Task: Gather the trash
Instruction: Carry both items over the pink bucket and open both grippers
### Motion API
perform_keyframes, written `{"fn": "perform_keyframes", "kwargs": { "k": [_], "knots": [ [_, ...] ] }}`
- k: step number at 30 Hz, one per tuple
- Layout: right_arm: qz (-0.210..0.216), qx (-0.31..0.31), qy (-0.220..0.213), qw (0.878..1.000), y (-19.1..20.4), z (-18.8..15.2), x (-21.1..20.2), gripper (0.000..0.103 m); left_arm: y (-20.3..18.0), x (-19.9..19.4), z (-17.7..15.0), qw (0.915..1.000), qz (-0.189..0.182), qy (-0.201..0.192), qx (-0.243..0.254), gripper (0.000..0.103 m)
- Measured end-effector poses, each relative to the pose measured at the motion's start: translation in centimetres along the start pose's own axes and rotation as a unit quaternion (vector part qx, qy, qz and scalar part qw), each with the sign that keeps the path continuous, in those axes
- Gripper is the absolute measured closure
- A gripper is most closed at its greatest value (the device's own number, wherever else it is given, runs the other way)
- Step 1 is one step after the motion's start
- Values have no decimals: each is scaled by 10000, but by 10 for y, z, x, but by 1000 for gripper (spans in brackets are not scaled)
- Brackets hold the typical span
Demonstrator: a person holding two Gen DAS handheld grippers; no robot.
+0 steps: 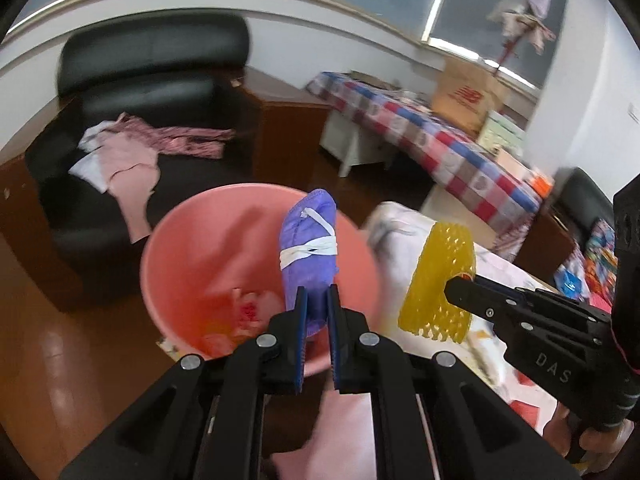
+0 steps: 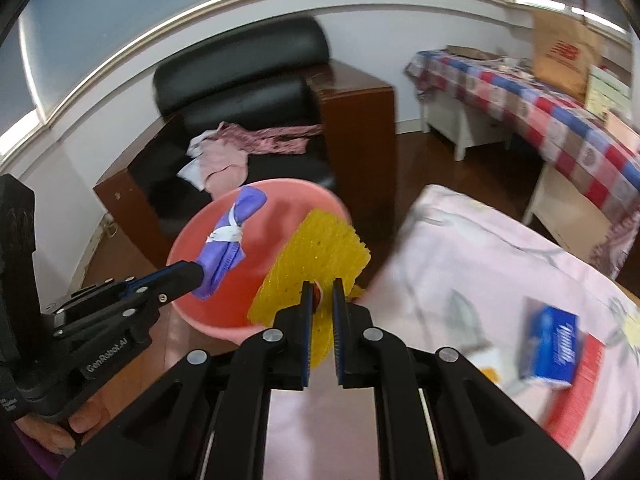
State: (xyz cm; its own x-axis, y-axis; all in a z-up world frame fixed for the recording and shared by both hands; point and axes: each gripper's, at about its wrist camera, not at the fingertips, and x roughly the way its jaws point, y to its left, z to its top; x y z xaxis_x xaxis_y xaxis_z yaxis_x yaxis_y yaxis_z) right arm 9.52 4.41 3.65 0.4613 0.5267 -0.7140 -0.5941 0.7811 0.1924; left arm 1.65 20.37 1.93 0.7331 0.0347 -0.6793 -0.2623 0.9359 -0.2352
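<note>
Since both my tongs are loaded, what matters now is how each load lies over the pink bucket [image 1: 168,248]. My left tongs [image 1: 318,320] are clamped on the lower end of a purple mask [image 1: 308,248] bundled in its white straps. Its long axis runs straight away from the fingers, up and forward, and in the left wrist view almost all of it sits over the bucket's open mouth. From the right wrist view the same mask [image 2: 232,236] hangs above the near-left part of the bucket [image 2: 276,196], inside the rim.

My right tongs [image 2: 322,300] are pinched on the near edge of a yellow foam net [image 2: 320,256], with something small and red caught between the fingers that I cannot identify. The net stands up broad and flat ahead of the fingers. In the right view it overlaps the bucket's right rim; in the left view the net [image 1: 440,280] sits just right of the rim, toward the bed [image 1: 404,220] with the pale floral cover.

So I judge the left load is the nearer to a clean drop: letting go should send the mask down onto the scraps already at the bottom. The right load, I think, needs carrying leftward toward the bucket's middle first, or the light net may tip over the rim onto the floor.
</note>
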Motion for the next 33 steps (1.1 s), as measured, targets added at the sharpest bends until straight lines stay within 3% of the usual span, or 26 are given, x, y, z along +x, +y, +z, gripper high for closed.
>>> {"fn": "perform_keyframes", "kwargs": {
  "k": [7, 14, 25, 28, 33],
  "knots": [
    [128, -210, 219, 9995, 33, 19, 40, 94, 37, 19, -1, 9993, 202, 207, -231, 94],
    [41, -316, 548, 9980, 49, 18, 76, 94, 48, 34, -5, 9988, 226, 355, -252, 94],
    [48, -254, 787, 9966, 49, 15, 91, 93, 50, 47, -8, 9980, 236, 515, -275, 90],
    [53, -186, 842, 9963, 47, 14, 94, 86, 53, 50, -8, 9974, 305, 575, -319, 89],
    [45, -164, 837, 9963, 45, 14, 93, 85, 56, 46, -9, 9974, 329, 530, -370, 89]
  ]
}}
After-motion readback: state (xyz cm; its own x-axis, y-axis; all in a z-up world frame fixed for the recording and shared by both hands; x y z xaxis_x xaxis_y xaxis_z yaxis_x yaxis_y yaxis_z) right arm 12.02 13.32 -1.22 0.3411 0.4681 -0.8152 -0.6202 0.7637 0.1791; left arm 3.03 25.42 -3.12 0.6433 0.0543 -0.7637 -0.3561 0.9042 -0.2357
